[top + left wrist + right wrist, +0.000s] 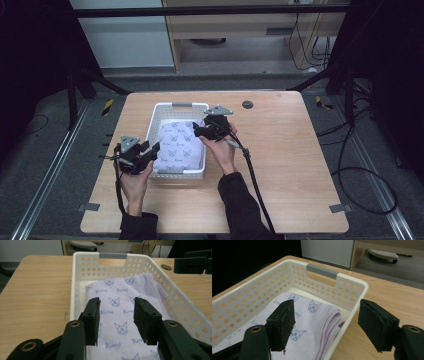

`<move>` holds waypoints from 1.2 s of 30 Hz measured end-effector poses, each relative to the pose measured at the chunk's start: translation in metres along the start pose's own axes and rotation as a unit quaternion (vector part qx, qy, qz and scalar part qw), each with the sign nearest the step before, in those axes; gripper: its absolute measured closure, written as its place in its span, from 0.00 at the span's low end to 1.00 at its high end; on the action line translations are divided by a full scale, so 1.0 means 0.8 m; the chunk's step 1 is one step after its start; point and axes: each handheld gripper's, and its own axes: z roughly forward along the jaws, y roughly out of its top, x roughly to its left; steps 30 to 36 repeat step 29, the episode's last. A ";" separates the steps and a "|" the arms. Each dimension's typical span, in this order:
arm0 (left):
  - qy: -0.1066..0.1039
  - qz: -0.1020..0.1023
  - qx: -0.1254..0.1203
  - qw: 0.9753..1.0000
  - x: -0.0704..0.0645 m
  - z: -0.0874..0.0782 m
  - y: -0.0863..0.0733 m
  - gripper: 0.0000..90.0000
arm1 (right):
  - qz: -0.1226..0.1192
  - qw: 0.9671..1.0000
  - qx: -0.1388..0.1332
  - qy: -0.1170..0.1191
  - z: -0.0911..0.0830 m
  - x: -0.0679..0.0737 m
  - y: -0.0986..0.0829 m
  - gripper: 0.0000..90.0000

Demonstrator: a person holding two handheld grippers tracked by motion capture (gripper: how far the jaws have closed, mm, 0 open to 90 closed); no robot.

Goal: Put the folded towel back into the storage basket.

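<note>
A white perforated basket [162, 111] [112, 263] [352, 285] stands on the wooden table, with a folded lilac cloth [180, 145] [117, 307] [312, 312] printed with cat faces lying inside it. My left gripper [152, 148] [117, 317] hovers open over the basket's near left corner, its jaws above the cloth with nothing between them. My right gripper [198, 131] [325, 325] is open too, its jaws straddling the basket's right wall near the far end, one over the cloth and one outside over the table.
The wooden table [280, 150] has bare room right of the basket and in front. A dark round disc [247, 104] [166, 267] lies near the far edge. A cable [255, 185] trails from the right gripper toward the person.
</note>
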 end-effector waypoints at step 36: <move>-0.031 0.037 -0.033 0.998 -0.032 -0.033 -0.031 0.44 | 0.047 0.998 -0.033 -0.020 -0.155 -0.105 -0.113 0.19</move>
